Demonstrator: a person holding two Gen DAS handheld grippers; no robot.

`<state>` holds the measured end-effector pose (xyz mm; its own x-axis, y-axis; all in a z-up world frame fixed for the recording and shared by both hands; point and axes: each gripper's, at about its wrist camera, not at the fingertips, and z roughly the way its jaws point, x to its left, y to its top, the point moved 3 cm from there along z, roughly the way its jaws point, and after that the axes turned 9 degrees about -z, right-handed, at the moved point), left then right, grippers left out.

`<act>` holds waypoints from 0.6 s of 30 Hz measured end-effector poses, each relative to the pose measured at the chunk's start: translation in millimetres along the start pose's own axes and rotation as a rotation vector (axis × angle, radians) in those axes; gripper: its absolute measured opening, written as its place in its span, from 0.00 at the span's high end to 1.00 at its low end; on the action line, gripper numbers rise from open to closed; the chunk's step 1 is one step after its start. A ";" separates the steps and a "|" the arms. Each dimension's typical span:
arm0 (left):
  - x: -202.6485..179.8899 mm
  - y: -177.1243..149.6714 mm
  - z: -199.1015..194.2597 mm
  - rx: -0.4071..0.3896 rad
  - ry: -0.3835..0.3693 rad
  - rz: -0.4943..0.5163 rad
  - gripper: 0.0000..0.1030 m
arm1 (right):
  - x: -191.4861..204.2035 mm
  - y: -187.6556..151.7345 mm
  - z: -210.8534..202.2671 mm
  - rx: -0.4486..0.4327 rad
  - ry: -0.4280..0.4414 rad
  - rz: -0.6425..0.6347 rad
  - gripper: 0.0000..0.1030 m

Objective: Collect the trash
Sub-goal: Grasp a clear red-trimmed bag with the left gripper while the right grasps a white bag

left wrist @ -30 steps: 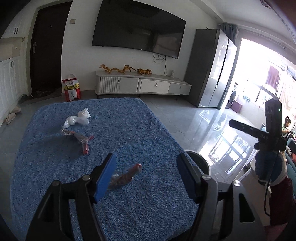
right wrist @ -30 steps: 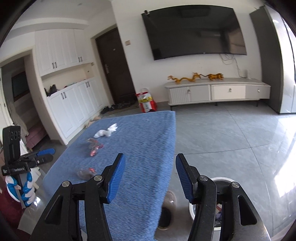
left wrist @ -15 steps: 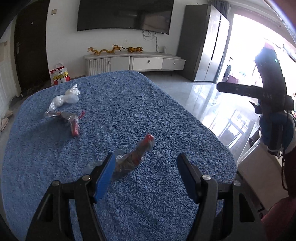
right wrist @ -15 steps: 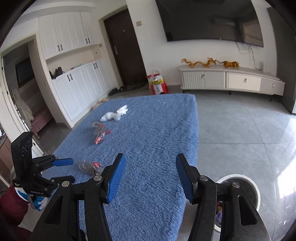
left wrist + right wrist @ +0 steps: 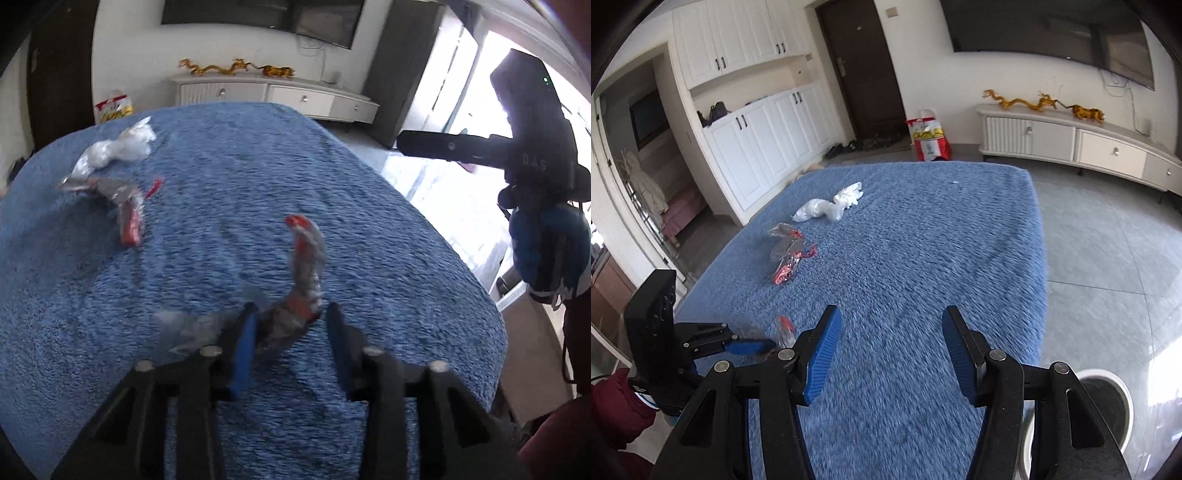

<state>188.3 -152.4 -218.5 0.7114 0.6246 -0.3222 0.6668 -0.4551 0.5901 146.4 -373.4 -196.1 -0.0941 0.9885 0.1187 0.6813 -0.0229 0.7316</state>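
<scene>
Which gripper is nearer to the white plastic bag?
Neither is close; the left gripper looks slightly nearer. It is down at a wrapper, while the right gripper hovers open, with the white plastic bag far ahead.

Left claw [image 5: 290, 325] just closing around clear-red wrapper [image 5: 295, 295] on blue cloth [image 5: 221, 221] — contact unclear.

Left tool [image 5: 290, 325] tilted downward over the near part of the blue-covered counter [image 5: 221, 206], jaws just been closing, a crumpled clear-and-red wrapper [image 5: 295, 295] between them; contact with the pads blurred, not certain. Right tool [image 5: 890, 354] angled down above the counter's right side, blue pads [image 5: 822, 356] standing apart, nothing between them. Dark red sleeve [image 5: 617, 410] visible behind the left tool.
</scene>
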 end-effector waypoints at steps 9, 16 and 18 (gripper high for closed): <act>29.0 -0.7 -17.3 -0.066 -0.034 -0.110 0.86 | 26.0 53.0 65.7 0.032 0.075 -0.094 0.45; 45.6 -4.0 -27.8 -0.120 -0.078 -0.193 0.86 | 43.2 98.8 123.8 0.042 0.113 -0.135 0.45; 49.1 -4.6 -29.9 -0.136 -0.084 -0.212 0.86 | 45.4 108.6 139.9 0.048 0.120 -0.136 0.45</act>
<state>213.6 -100.7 -214.9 0.5787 0.6394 -0.5062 0.7711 -0.2270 0.5948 317.7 -310.0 -205.2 -0.2718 0.9569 0.1024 0.6899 0.1195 0.7140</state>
